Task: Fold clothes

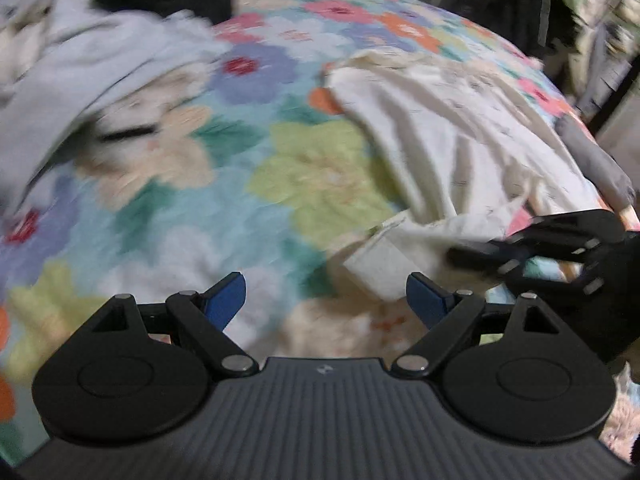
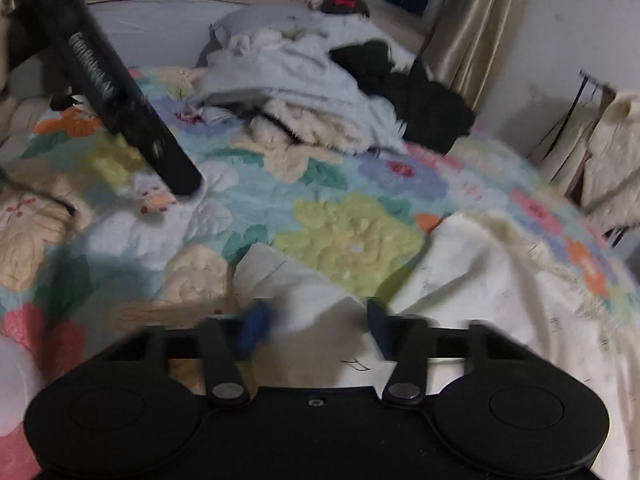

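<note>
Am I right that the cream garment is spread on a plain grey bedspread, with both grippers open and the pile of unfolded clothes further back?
Not quite: the bedspread is a colourful floral quilt, not plain grey, as the right wrist view shows. The rest holds: the cream garment lies spread on it, the left gripper and right gripper have their jaws apart, and the pile of unfolded clothes sits further back.

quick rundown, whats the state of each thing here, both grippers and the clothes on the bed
left gripper: open, holds nothing, above the quilt
right gripper: open, cream garment between its fingers, not clamped
cream garment: spread out and wrinkled, near corner turned over, not folded
pile of clothes: heaped at the far end, unfolded
floral quilt: laid flat over the bed
</note>
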`<state>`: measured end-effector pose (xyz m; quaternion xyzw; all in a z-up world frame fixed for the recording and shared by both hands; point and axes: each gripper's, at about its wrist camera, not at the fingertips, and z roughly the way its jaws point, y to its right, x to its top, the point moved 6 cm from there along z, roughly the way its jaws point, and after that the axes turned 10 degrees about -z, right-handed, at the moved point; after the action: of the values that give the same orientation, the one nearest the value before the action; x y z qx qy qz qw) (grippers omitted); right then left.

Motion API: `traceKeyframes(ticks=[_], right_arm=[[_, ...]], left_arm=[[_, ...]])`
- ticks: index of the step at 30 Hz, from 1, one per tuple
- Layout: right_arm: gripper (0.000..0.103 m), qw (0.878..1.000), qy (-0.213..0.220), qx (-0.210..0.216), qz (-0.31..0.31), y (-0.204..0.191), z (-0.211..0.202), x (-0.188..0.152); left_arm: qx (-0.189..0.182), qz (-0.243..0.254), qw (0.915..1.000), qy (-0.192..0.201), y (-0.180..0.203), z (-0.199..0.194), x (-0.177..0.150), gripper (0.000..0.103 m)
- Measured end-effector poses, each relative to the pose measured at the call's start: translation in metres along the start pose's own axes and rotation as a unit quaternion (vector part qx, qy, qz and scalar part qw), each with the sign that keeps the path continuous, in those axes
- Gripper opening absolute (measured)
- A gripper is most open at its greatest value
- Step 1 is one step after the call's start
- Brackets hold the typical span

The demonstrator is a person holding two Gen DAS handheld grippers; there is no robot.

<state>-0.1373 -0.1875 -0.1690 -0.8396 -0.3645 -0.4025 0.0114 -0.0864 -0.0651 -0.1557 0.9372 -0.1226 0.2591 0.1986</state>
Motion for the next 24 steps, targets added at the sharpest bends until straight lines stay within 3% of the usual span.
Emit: traceKeyframes(ticks=[1, 3, 8, 12, 14, 16, 18, 20, 23, 24], right_arm=[[0.001, 0.999, 0.013, 0.011, 0.052, 0.01, -0.009, -0.006], [0.001, 0.982, 0.054, 0.01, 0.182, 0.037, -0.042, -0.025], [0.002, 0.904, 0.095, -0.019, 0.417, 0.073, -0.118, -0.105], [0.003, 0.916, 0.053, -0.053, 0.395, 0.061, -0.127, -0.123], [0.011, 0.92, 0.031, -0.07, 0.384, 0.055, -0.131, -0.132], [0.012, 0.924, 0.01, -0.087, 0.372, 0.049, -0.136, -0.141], [0.029, 0.929, -0.005, -0.103, 0.354, 0.044, -0.143, -0.145], [0.055, 0.945, 0.011, -0.115, 0.307, 0.043, -0.15, -0.128], [0.057, 0.962, 0.018, -0.129, 0.239, 0.043, -0.149, -0.108], [0.057, 0.966, 0.018, -0.127, 0.224, 0.044, -0.145, -0.102]], left_arm=[[-0.004, 0.017, 0.9998, 0.004, 0.008, 0.003, 0.002, 0.088], [-0.006, 0.041, 0.999, 0.017, 0.019, 0.007, 0.008, 0.088], [-0.044, 0.051, 0.9976, 0.017, 0.044, 0.023, 0.012, 0.088], [-0.065, 0.063, 0.9959, 0.002, 0.065, 0.058, 0.016, 0.088], [-0.064, 0.067, 0.9956, -0.014, 0.073, 0.077, 0.017, 0.088], [-0.062, 0.065, 0.9954, -0.033, 0.076, 0.093, 0.02, 0.088], [-0.07, 0.058, 0.9942, -0.057, 0.079, 0.105, 0.019, 0.088], [-0.066, 0.057, 0.9934, -0.076, 0.082, 0.109, 0.016, 0.088], [-0.088, 0.065, 0.9903, -0.085, 0.089, 0.101, 0.003, 0.084], [-0.105, 0.06, 0.9885, -0.091, 0.091, 0.098, -0.003, 0.07]])
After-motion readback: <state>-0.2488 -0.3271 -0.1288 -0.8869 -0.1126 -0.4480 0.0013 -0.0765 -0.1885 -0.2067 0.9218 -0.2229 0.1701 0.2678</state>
